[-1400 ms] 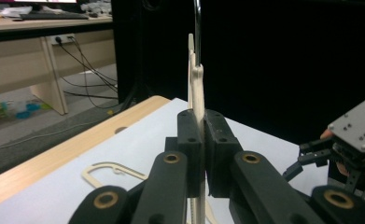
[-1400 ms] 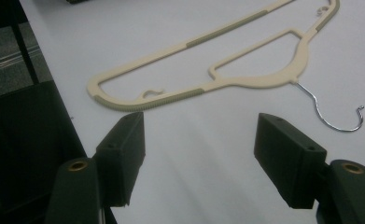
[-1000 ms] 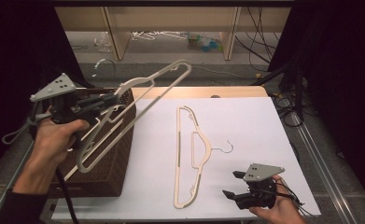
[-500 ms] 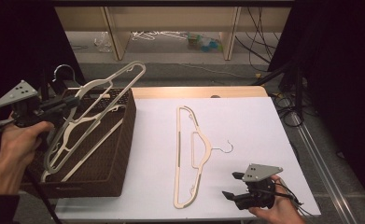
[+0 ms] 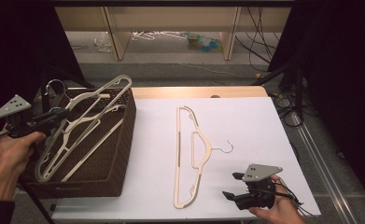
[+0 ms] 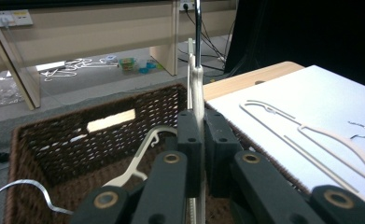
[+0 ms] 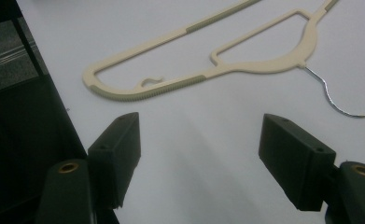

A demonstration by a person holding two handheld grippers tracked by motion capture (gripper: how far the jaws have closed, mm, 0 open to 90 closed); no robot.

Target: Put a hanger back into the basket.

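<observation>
My left gripper (image 5: 59, 115) is shut on a cream plastic hanger (image 5: 89, 116) near its neck. It holds the hanger tilted over the brown wicker basket (image 5: 124, 154), with the lower end down inside. In the left gripper view the jaws pinch the hanger's neck (image 6: 198, 93) edge-on, its metal hook rising above. A second cream hanger (image 5: 192, 154) with a metal hook lies flat on the white table top. My right gripper (image 5: 231, 185) rests open just to the right of its near end. In the right gripper view, that hanger (image 7: 208, 70) lies beyond the open gripper (image 7: 199, 144).
Another cream hanger (image 5: 94, 149) lies inside the basket (image 6: 77, 135), below the held one. The white sheet (image 5: 245, 121) covers most of the table and a wooden edge shows at the back. Cables run along the right side; loose hangers litter the floor beyond.
My left hand has swung left and down, carrying the hanger from above the table's left part to over the basket, its lower end now inside. The right gripper has stayed put.
</observation>
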